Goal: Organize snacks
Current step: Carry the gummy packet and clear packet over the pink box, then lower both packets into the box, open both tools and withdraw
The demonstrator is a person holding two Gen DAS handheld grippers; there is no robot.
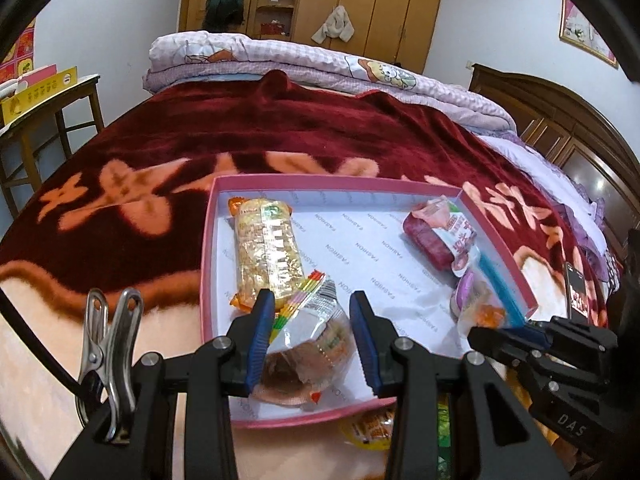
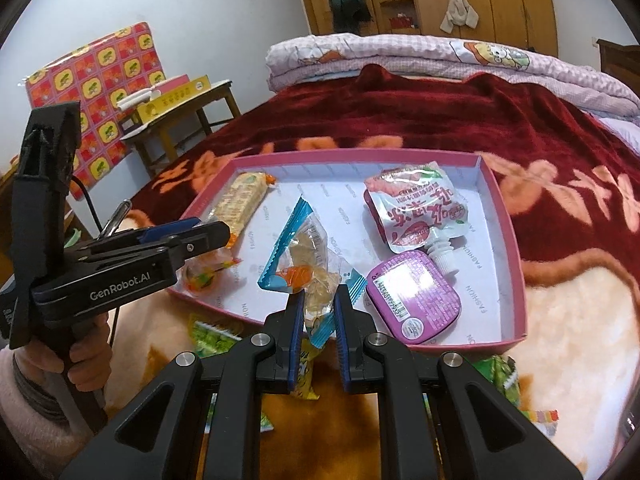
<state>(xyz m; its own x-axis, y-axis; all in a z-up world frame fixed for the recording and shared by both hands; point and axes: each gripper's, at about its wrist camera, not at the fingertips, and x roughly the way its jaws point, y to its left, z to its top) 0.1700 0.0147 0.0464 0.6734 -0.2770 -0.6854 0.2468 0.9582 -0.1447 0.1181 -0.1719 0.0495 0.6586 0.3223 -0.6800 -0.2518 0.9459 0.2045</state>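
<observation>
Right gripper (image 2: pixel 318 312) is pinching blue-edged snack packet (image 2: pixel 304 268) over pink box (image 2: pixel 516 280); release low, at 6 o'clock edge. Left gripper (image 1: pixel 312 320) is gaping around clear packet (image 1: pixel 316 344), gripping nothing.

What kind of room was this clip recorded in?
Most likely a home bedroom. A bed under a dark red flowered blanket fills the view, with a folded quilt at its far end and a wooden wardrobe against the back wall.
</observation>
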